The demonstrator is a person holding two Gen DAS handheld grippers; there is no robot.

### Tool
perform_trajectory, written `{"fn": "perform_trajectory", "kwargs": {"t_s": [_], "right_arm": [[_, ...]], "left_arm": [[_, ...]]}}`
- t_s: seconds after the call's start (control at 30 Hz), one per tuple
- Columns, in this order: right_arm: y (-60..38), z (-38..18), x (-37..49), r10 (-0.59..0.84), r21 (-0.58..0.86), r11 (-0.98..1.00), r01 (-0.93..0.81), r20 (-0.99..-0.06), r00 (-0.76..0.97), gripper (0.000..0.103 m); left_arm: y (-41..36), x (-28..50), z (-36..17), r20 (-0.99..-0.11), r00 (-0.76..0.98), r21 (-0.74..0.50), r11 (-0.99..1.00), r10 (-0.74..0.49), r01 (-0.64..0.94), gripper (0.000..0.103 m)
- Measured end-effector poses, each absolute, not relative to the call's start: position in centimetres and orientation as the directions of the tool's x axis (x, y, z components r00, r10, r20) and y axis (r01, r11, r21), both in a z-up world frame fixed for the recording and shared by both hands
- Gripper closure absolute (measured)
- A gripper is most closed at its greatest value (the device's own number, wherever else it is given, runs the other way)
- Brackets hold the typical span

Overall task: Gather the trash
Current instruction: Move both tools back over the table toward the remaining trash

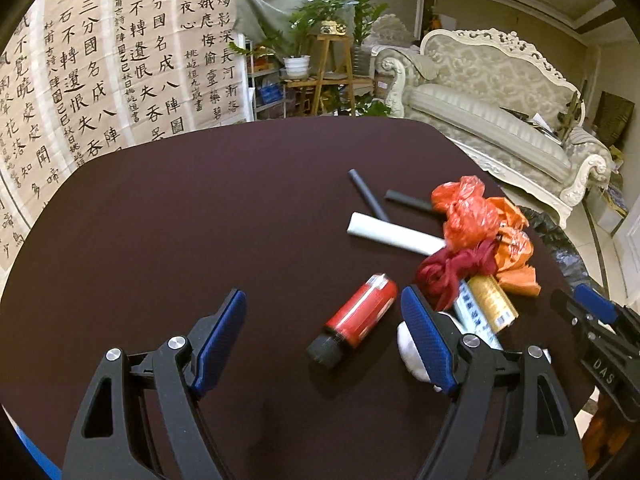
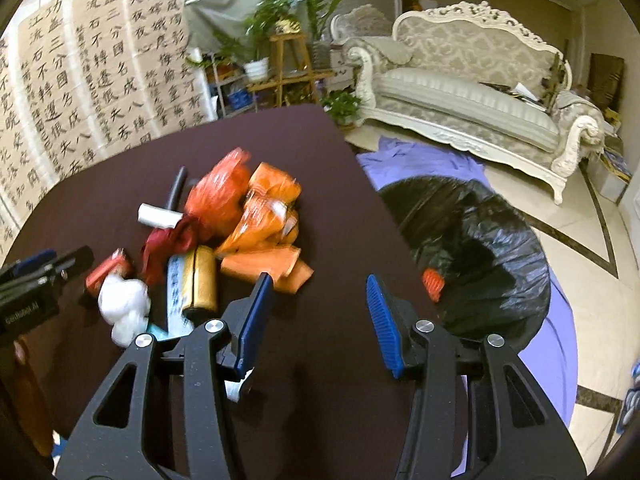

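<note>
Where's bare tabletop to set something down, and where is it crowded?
Bare: the table's whole side toward the calligraphy sheets, beyond the red bottle. Crowded: the edge by the black bin bag, where orange bags, tubes and wrappers pile up.

The setting is a home living room. An ornate cream sofa [image 1: 492, 96] with carved trim occupies the upper right of the frame. Potted plants [image 1: 316, 28] on a wooden stand [image 1: 332, 72] sit at top centre. Calligraphy sheets [image 1: 100, 60] cover the upper left. The floor [image 2: 592, 280] appears to be polished tile, lower right.
</note>
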State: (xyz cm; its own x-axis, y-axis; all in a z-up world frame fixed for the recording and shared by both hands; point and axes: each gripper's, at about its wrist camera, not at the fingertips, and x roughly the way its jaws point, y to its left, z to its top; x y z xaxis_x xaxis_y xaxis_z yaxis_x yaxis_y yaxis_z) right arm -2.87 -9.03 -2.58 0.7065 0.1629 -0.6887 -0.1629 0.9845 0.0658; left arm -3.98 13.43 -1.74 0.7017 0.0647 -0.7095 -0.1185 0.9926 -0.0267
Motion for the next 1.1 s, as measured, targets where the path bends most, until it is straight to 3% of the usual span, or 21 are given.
{"fn": "perform_trajectory", "kwargs": {"t_s": [0.8, 1.1], "right_arm": [[-7.5, -4.3, -7.3, 0.188, 0.051, 0.973, -0.227, -0.746, 0.639, 0.056], [-6.6, -2.6, -8.4, 0.262, 0.088, 0.954, -0.286, -0.707, 0.657, 0.056]], "left_arm": [[16.1, -7.2, -2.9, -0.724, 0.682, -0.041, 0.980, 0.104, -0.194, 0.026], [16.5, -8.2, -3.1, -0.718, 0.684, -0.029, 0.977, 0.126, -0.211, 0.026]]}}
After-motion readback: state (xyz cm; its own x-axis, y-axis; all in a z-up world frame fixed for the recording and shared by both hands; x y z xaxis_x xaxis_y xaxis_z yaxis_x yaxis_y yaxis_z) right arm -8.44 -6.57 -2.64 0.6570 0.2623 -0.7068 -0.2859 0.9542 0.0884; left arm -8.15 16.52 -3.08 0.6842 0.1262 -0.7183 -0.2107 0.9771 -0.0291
